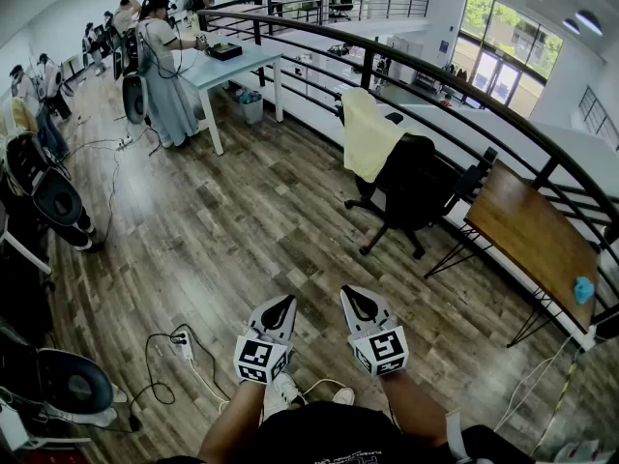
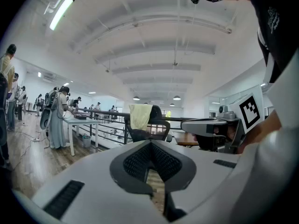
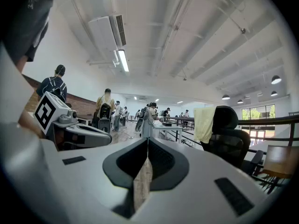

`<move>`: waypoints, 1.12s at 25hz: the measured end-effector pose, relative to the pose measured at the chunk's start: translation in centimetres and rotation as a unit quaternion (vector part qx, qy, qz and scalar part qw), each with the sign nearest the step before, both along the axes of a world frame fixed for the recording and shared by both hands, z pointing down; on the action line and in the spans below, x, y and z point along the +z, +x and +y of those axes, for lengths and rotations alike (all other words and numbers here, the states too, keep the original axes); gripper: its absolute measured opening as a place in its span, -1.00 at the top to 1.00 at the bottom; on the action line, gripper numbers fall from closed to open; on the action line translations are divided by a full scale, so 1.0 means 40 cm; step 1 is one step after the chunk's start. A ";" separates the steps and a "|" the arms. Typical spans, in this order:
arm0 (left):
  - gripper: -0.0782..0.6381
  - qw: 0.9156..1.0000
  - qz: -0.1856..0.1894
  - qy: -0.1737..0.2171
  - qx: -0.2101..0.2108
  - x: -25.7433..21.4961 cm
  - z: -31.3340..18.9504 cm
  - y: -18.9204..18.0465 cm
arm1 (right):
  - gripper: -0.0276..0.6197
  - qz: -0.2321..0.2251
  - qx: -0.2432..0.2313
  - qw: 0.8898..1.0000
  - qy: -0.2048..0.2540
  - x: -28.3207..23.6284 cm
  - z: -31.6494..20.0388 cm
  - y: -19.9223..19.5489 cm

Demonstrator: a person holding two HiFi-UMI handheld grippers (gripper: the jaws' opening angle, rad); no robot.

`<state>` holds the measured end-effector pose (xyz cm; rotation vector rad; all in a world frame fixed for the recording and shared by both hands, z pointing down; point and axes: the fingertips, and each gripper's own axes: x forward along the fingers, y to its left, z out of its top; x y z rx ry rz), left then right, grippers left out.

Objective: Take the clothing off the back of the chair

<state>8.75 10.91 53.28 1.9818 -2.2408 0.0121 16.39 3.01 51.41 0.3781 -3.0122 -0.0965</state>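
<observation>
Standing view of a wood-floored hall, seen before any contact with the task's thing.

**Placement.** The pale yellow clothing [image 1: 370, 133] lies draped over the top of the backrest of a black office chair [image 1: 416, 187]. It hangs down the side that faces the person and is apparently kept there by its own weight alone. The chair stands just beside the dark railing [image 1: 319, 42], with a wooden table [image 1: 532, 230] near it on the right. The left tool [image 1: 280, 304] and the right tool [image 1: 357, 294] are held low and side by side in front of the person, roughly level and aimed toward the chair. Both are well apart from it, which suggests the approach across the open floor is yet to be made.

**Tool state.** In the left gripper view the jaws of the left tool [image 2: 149, 160] are together with nothing between them. The right gripper view shows the same for the right tool [image 3: 147, 158]. Neither touches the clothing, so a grasp would first call for the jaws to part.

**Count.**
- Clothing on the chair: one piece.
- Office chairs: one.
- Tools: two.
- Wooden tables: one.
- White tables [image 1: 232, 66]: one, farther off, where other people stand.
</observation>
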 end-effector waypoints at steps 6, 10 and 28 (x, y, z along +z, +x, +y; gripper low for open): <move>0.74 1.000 0.007 -0.002 -0.003 0.014 0.020 -0.018 | 0.84 0.004 -0.002 1.000 0.000 0.001 0.017 -0.021; 0.74 1.000 0.009 -0.006 -0.002 0.028 0.031 -0.040 | 0.84 0.002 0.001 1.000 0.001 0.002 0.024 -0.044; 0.74 1.000 0.014 -0.001 0.009 0.046 0.052 -0.261 | 0.84 -0.011 0.029 0.999 -0.019 -0.010 0.018 -0.264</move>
